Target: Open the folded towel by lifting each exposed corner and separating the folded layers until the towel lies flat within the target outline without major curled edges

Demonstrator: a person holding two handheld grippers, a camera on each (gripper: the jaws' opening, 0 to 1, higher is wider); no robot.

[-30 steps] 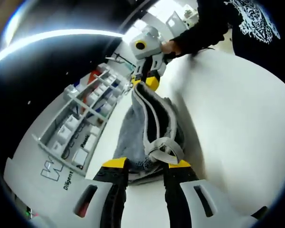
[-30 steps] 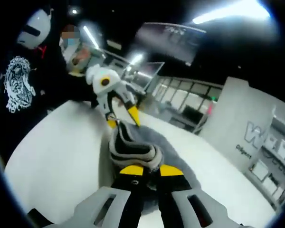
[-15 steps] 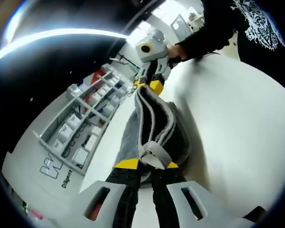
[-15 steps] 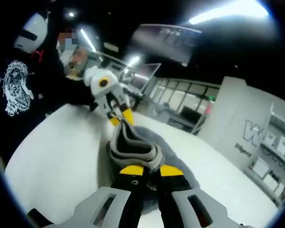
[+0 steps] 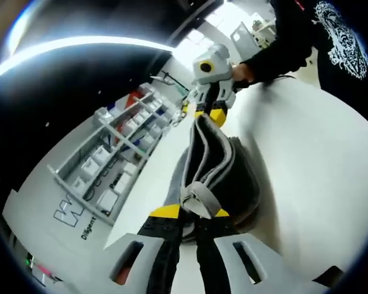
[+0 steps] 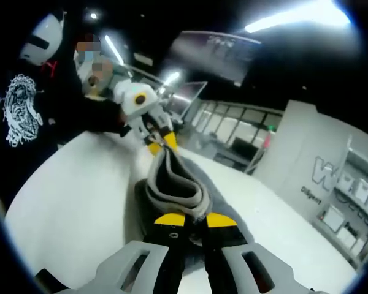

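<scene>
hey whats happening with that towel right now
A person is unfolding a grey towel over a white table with a handheld claw in each hand. The left claw is shut on one end and the right claw on the other, holding the towel up between them, still doubled in layers, not yet flat.

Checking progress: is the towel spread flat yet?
No. The towel hangs bunched in folds between the left gripper and right gripper.

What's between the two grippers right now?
The grey towel, stretched as a raised band from the left gripper to the right gripper, both shut on its edge; the left gripper view shows it, with white table beneath.
</scene>
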